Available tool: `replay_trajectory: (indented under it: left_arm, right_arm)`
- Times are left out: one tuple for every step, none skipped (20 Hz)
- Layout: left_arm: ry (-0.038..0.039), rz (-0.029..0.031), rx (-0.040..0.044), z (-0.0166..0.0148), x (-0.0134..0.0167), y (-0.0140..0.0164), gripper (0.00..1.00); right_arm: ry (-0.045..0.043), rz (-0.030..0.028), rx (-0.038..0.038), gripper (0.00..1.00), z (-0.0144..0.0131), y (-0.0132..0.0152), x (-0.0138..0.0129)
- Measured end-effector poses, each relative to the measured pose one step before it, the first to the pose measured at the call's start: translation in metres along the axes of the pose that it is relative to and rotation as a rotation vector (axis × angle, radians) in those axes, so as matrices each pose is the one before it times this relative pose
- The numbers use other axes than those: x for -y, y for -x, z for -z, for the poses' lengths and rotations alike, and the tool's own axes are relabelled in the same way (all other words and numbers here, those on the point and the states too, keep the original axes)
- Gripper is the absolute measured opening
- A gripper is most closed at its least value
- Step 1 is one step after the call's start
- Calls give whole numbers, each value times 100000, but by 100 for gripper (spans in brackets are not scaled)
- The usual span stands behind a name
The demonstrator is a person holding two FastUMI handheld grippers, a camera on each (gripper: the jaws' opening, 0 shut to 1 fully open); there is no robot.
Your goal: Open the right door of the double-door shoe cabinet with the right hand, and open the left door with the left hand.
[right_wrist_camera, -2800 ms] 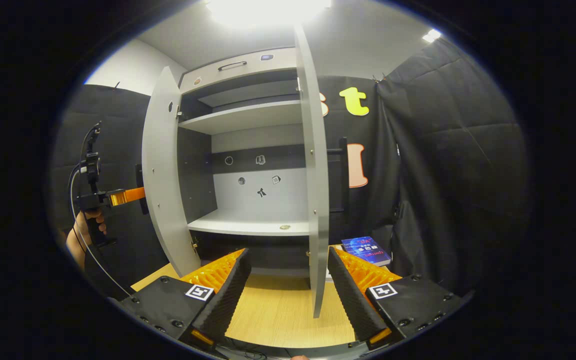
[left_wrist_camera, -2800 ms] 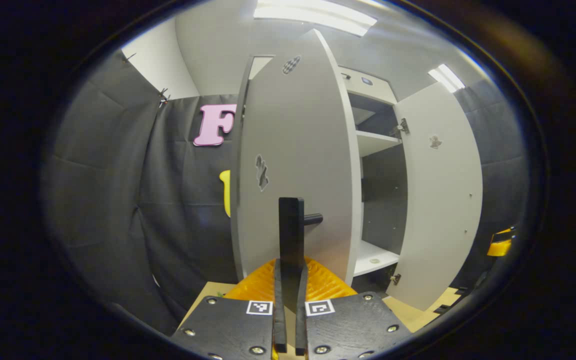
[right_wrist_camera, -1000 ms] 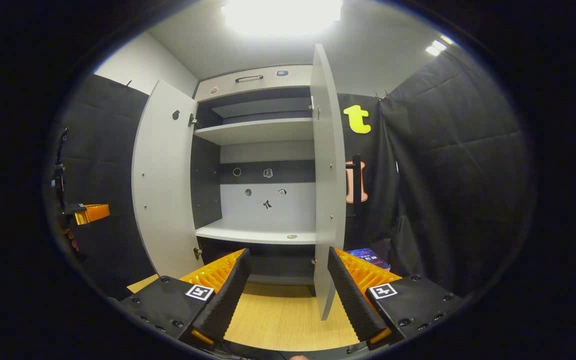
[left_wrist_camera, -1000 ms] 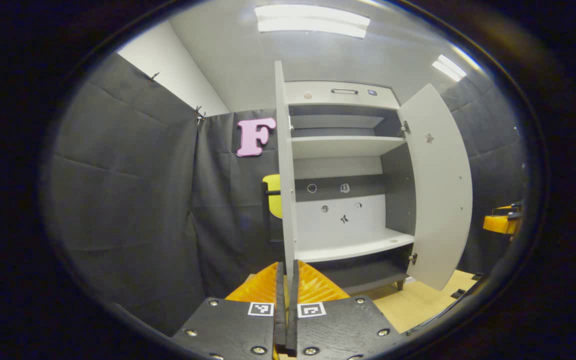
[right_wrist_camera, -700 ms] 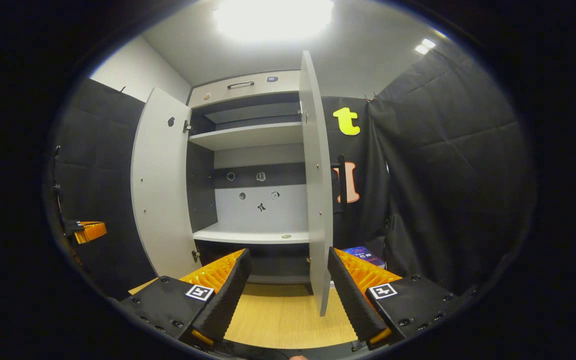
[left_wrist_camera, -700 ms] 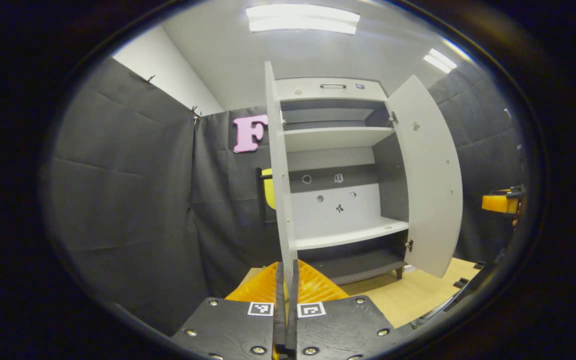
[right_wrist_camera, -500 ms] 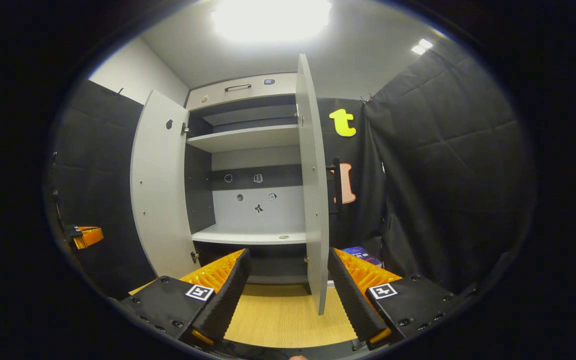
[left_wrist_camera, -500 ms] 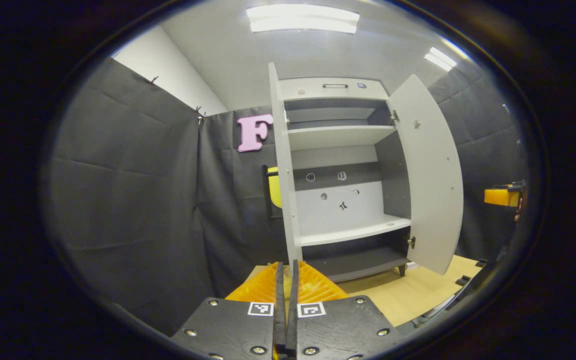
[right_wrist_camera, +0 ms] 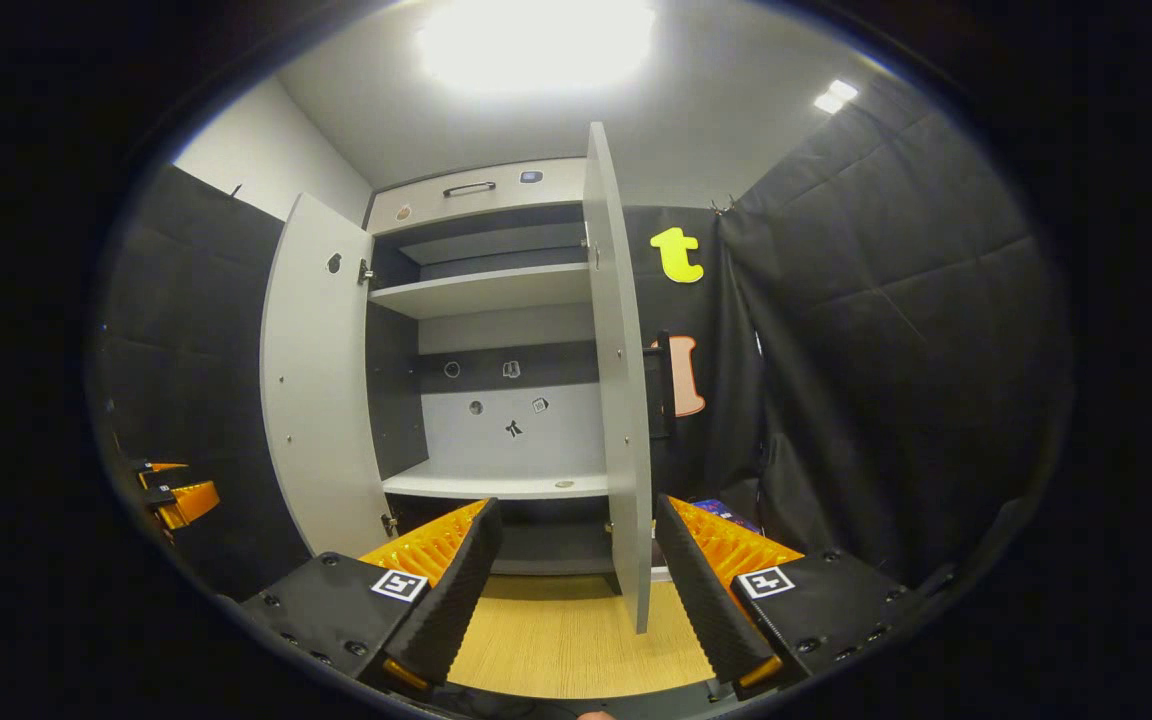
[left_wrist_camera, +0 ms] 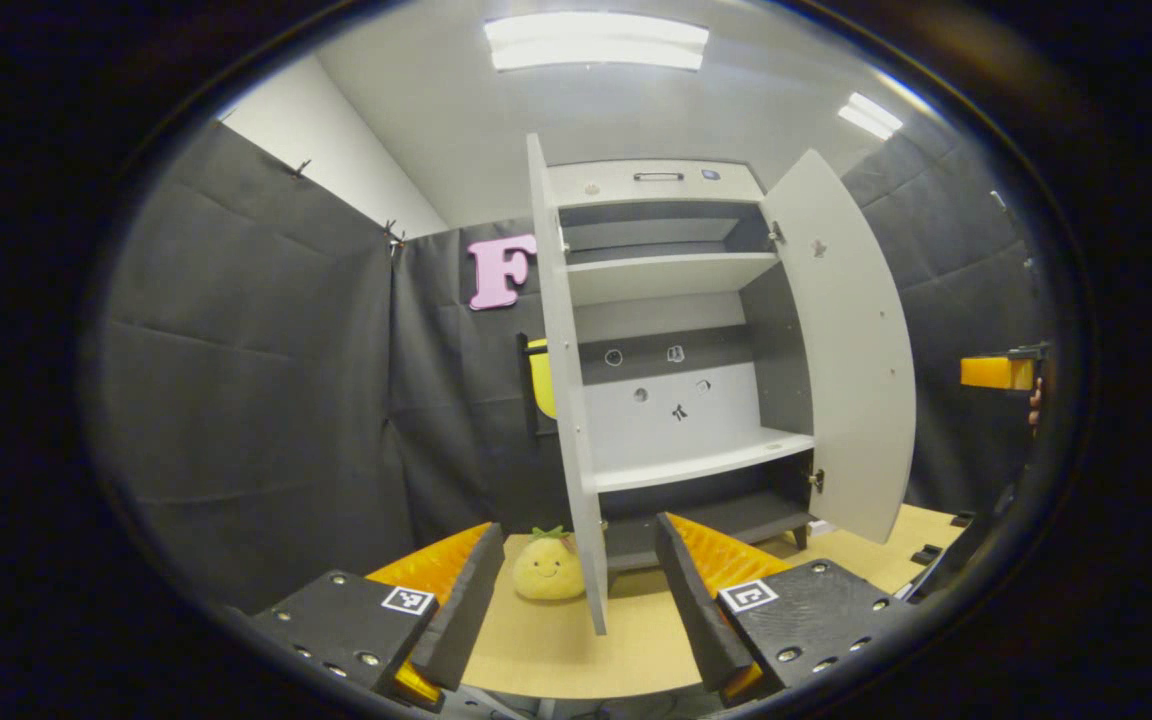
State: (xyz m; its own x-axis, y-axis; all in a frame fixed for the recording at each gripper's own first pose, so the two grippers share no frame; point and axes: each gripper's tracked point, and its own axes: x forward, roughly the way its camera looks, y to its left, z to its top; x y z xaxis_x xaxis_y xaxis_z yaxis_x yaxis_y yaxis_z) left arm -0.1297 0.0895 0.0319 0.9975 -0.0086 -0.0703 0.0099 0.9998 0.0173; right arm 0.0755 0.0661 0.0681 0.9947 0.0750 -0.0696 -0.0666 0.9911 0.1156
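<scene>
Both doors of the shoe cabinet (left_wrist_camera: 671, 330) are swung wide. The left tongs (left_wrist_camera: 576, 590) and right tongs (right_wrist_camera: 576, 590) are released; both are best drawn straight back, clear of the door edges.

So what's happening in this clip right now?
A person holds a tool in each hand before a tall pale grey double-door shoe cabinet. Both doors stand open: the left door and the right door. The left tool and right tool are open, gripping nothing. A yellow smiling plush toy sits on the wooden floor.
</scene>
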Motion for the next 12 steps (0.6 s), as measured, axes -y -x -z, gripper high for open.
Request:
replay_trajectory:
  left_arm:
    - [1422, -1323, 270, 15, -376, 169, 88]
    - [1525, -1280, 408, -23, -287, 1, 88]
    - [1086, -1337, 407, -32, -407, 64, 88]
    - [578, -1050, 524, -123, -434, 196, 88]
    - [109, -896, 487, -172, -383, 50, 88]
    - [-175, -1108, 748, -200, -391, 36, 88]
    - [-306, -599, 317, -109, -168, 149, 88]
    - [-336, -336, -78, 70, -83, 99, 88]
    - [-253, 185, -143, 108, 18, -53, 88]
    - [-158, 383, -257, 14, 87, -16, 88]
    - [-148, 144, -182, 33, 11, -77, 88]
    - [-246, 216, -158, 69, 110, -4, 89]
  right_arm:
    - [197, 177, 508, 97, -100, 121, -24]
    - [132, 68, 417, 96, -102, 48, -55]
    - [146, 23, 116, 97, -64, 31, -37]
    - [162, 127, 513, 97, -135, 99, -81]
    - [323, 68, 283, 97, -132, 53, -64]
    - [306, 67, 589, 96, -64, 33, -9]
    - [438, -41, 333, 96, -152, 28, -47]
    - [351, 49, 432, 96, -51, 82, -33]
    - [229, -16, -171, 96, 16, -5, -107]
    - [-7, -201, -65, 96, 90, 14, -158]
    - [-63, -142, -110, 96, 5, -5, -144]
    - [72, 74, 67, 96, -19, 1, 6]
